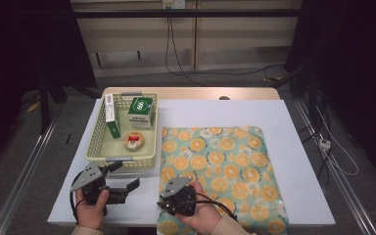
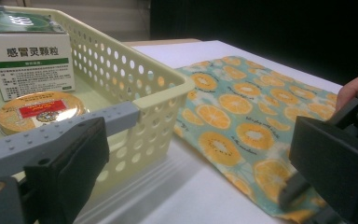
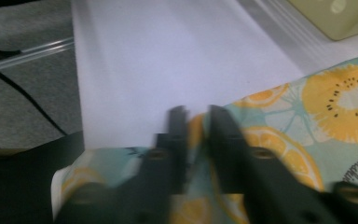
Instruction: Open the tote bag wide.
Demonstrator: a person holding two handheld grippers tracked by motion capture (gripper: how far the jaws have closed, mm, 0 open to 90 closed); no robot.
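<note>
So far you had only pinched the orange-print cloth's (image 1: 220, 171) near-left edge in your right gripper (image 3: 196, 122); it lay flat beside the basket (image 1: 98, 139), unfolded. Your left gripper (image 1: 127, 176) hovered spread, empty.

Matt printed cloth (image 1: 225, 166); perforated plastic basket (image 1: 98, 142)

My black right claw (image 3: 196, 122) sits on a teal cloth (image 1: 225, 166) printed with orange slices and white flowers. My desk (image 1: 293, 147) is white. The perforated basket (image 1: 94, 139) is pale yellow, holding a green-and-white box (image 1: 141, 112) and a golden tin (image 1: 133, 141) with a red label.
</note>
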